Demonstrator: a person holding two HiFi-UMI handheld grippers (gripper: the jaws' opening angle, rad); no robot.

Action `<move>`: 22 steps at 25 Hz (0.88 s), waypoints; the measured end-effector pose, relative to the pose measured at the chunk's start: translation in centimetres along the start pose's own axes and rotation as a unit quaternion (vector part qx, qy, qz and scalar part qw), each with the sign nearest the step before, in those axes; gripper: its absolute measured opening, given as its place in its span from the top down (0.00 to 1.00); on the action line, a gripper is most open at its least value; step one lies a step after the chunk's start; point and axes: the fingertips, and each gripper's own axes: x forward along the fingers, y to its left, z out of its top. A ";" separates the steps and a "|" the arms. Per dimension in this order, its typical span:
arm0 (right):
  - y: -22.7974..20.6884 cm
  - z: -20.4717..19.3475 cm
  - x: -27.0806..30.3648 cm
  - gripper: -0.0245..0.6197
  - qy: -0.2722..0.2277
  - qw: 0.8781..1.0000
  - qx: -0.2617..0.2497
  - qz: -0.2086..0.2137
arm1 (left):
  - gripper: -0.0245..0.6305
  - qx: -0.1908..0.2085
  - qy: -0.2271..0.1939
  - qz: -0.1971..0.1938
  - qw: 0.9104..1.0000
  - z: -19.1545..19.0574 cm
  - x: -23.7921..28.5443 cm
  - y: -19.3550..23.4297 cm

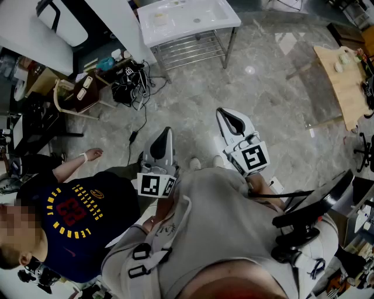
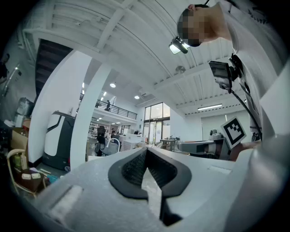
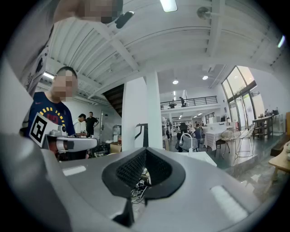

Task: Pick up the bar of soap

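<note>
A white basin (image 1: 190, 17) on a metal stand sits at the far end of the floor in the head view. A small pale bar, seemingly the soap (image 1: 160, 19), lies on its left part. Both grippers are held close to the person's chest, far from the basin, tips pointing toward it. My left gripper (image 1: 165, 135) is shut with nothing between its jaws, which meet at the tips in the left gripper view (image 2: 146, 152). My right gripper (image 1: 225, 114) is likewise shut and empty, as the right gripper view (image 3: 145, 152) shows. Neither gripper view shows the soap.
Another person in a dark shirt (image 1: 64, 216) stands at the lower left. Bags and cables (image 1: 131, 82) lie on the floor left of the basin. A wooden table (image 1: 345, 82) is at the right edge, and dark equipment (image 1: 310, 216) at the lower right.
</note>
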 end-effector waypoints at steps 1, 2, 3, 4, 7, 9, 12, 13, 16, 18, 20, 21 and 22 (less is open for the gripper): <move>-0.1 0.3 -0.8 0.96 0.000 1.000 -0.002 0.009 | 0.97 -0.003 -0.004 0.000 1.000 0.4 -0.1 -1.1; -0.1 0.6 -1.6 0.96 0.001 1.000 -0.003 0.018 | 0.97 -0.005 -0.007 0.000 1.000 0.7 -0.1 -2.1; -0.2 0.9 -2.3 0.96 0.001 1.000 -0.006 0.024 | 0.97 -0.006 -0.010 0.000 1.000 1.0 -0.2 -3.0; -0.3 1.0 -2.9 0.96 0.002 1.000 -0.010 0.029 | 0.97 -0.004 -0.013 -0.001 1.000 1.3 -0.2 -3.7; -0.6 1.1 -4.2 0.96 -0.002 0.999 -0.020 0.035 | 0.97 -0.004 -0.019 -0.002 1.000 1.4 -0.2 -5.1; -0.5 1.4 -4.9 0.96 -0.007 0.999 -0.014 0.034 | 0.97 -0.007 -0.015 -0.003 1.000 1.1 -0.5 -5.8; -0.7 0.9 -5.7 0.96 -0.004 0.999 -0.008 0.038 | 0.97 -0.010 -0.005 -0.004 1.000 0.4 -0.5 -6.9; -0.9 0.3 -5.8 0.96 0.002 0.999 -0.007 0.042 | 0.97 -0.013 -0.002 -0.002 1.000 0.1 -0.5 -7.2; -1.9 -0.8 -5.7 0.96 0.018 0.999 0.014 0.050 | 0.97 -0.026 0.004 0.005 1.000 -0.5 -0.2 -7.7; -2.7 -1.0 -5.9 0.96 0.021 0.998 0.027 0.052 | 0.97 -0.033 0.006 0.010 0.999 -0.5 0.0 -8.0; -3.5 -0.9 -6.2 0.96 0.017 0.998 0.031 0.055 | 0.97 -0.030 0.007 0.023 0.999 -0.2 0.2 -8.2; -3.8 -0.7 -6.4 0.96 0.013 0.998 0.031 0.058 | 0.97 -0.025 0.008 0.031 0.999 -0.1 0.3 -8.2; -4.1 -0.7 -6.6 0.96 0.010 0.998 0.030 0.061 | 0.97 -0.020 0.008 0.040 0.999 -0.1 0.4 -8.3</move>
